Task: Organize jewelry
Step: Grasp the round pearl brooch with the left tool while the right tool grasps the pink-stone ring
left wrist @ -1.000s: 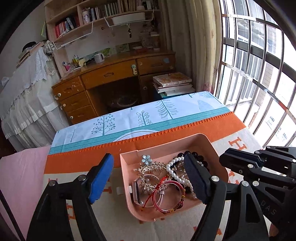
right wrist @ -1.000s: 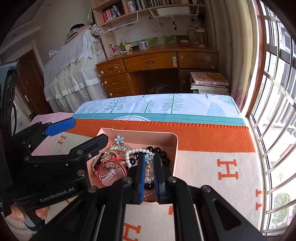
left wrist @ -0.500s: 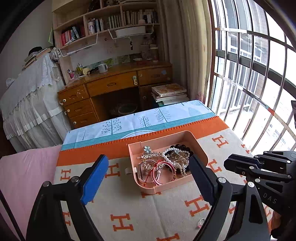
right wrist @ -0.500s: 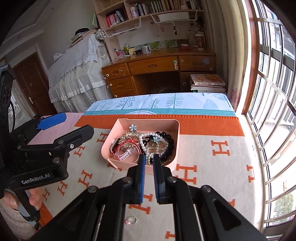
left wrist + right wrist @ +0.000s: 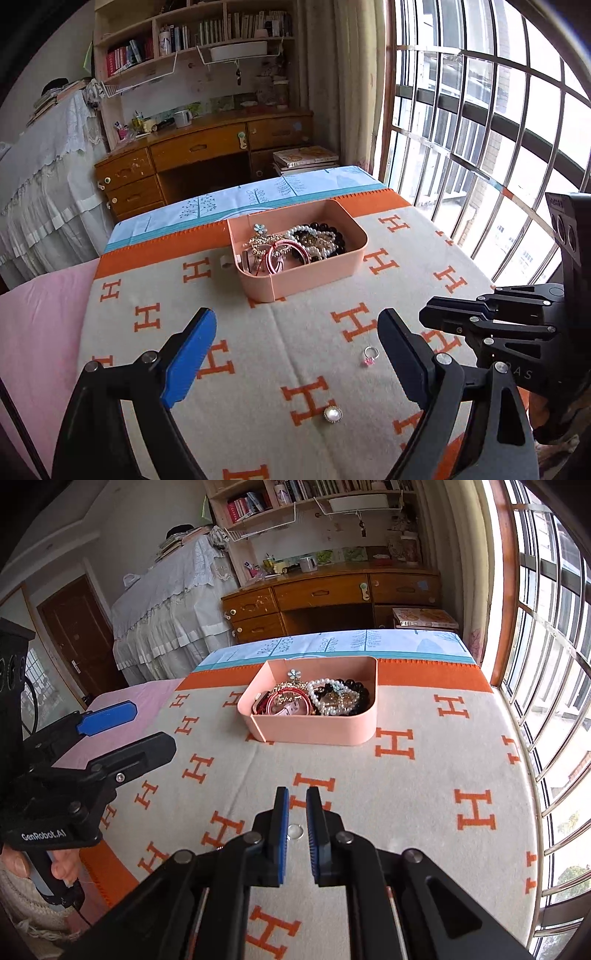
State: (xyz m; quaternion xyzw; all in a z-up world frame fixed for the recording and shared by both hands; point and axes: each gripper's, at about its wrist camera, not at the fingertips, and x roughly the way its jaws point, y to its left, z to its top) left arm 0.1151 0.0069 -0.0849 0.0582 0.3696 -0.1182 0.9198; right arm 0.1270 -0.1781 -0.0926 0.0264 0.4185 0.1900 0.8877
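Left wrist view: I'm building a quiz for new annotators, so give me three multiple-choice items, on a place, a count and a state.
1. Where does the pink-stone ring lie?
A. in the tray
B. on the blanket near the tongs
C. on the desk

2. How many loose pieces lie on the blanket outside the pink tray?
A. none
B. two
C. five

3. How do the left tongs stand?
A. wide open
B. clamped on a bracelet
C. shut empty

Answers: 1 B, it sits beside the right-hand finger; 2 B, the ring and a pearl button; 3 A, wide gap, nothing held.
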